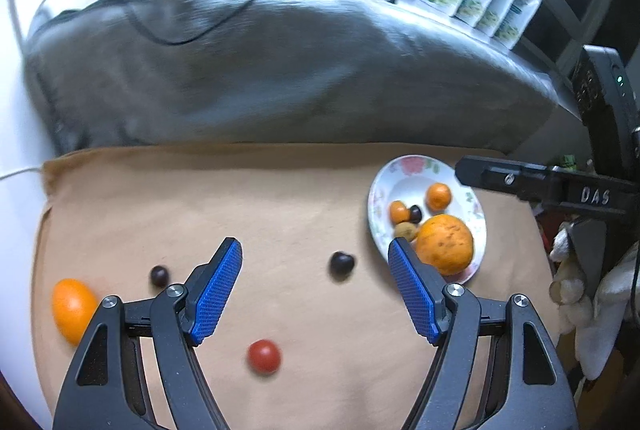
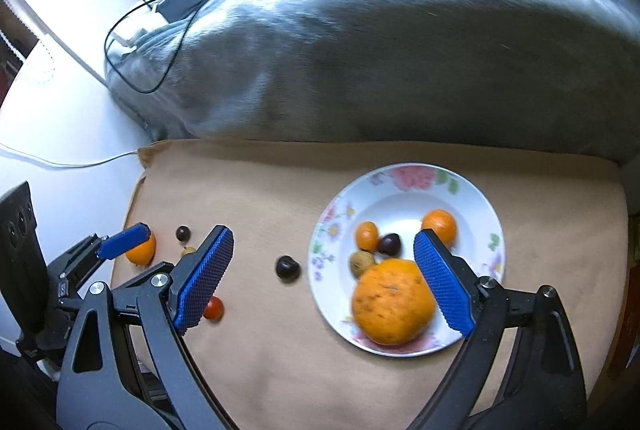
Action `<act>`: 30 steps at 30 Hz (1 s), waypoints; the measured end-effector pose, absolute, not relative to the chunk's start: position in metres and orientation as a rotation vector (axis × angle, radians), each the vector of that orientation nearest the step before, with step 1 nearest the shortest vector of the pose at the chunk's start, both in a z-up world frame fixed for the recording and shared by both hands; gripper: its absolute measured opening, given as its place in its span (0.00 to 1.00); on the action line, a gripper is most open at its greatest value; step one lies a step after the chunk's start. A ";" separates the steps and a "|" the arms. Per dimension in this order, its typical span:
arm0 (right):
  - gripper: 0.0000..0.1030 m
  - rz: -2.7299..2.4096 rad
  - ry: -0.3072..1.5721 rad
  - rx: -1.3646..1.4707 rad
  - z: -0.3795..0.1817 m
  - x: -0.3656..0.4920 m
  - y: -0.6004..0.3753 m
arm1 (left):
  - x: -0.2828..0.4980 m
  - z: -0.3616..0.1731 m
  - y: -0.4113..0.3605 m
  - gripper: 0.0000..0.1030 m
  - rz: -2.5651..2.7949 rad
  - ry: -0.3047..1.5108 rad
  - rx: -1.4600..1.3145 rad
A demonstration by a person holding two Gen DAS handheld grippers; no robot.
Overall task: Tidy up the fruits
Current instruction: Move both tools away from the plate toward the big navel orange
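On the tan cloth (image 2: 280, 370) covering the table, near a grey cushion (image 2: 380, 62), a floral plate (image 2: 404, 178) sits at right w/ five fruits already in it: a big orange (image 2: 394, 300) at the near rim, two small oranges (image 2: 439, 226) (image 2: 367, 235), a dark plum (image 2: 389, 244) and a brownish fruit (image 2: 361, 262), type unclear. Still loose on the cloth: a dark plum (image 1: 341, 265) just left of the plate, a red tomato (image 1: 263, 356) nearer, a smaller dark fruit (image 1: 159, 275) and an orange (image 1: 72, 308) at far left.

The right gripper (image 2: 324, 278) hangs over the plate's left side, fingers (image 2: 202, 276) spread wide and empty; the big orange lies free of the pads, so the drop-off looks done. The left gripper (image 1: 316, 290) hovers above the loose fruit, fingers (image 1: 218, 290) apart, nothing between them.

Probable step: next pick, prob. the plum nearest the plate or the tomato. To do it well, the left gripper should centre the fruit between both pads, descend till the tips nearly meet the cloth, then close gently, as small round fruit squirts out or rolls if caught off-centre. Tomato = soft, so a light squeeze. Place into the plate's open far side, not on top of the big orange. The right gripper should stay clear of the left's path.
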State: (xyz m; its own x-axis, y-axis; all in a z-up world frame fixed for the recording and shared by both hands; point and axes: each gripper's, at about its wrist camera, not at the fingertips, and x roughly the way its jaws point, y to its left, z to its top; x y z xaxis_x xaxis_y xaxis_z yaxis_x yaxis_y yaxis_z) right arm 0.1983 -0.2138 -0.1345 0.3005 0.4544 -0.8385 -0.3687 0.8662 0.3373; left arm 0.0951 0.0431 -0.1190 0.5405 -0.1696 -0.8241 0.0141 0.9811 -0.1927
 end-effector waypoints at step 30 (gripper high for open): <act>0.91 0.822 1.124 -0.089 -0.124 0.157 -0.037 | 0.005 -0.126 0.184 0.74 0.202 0.950 -0.352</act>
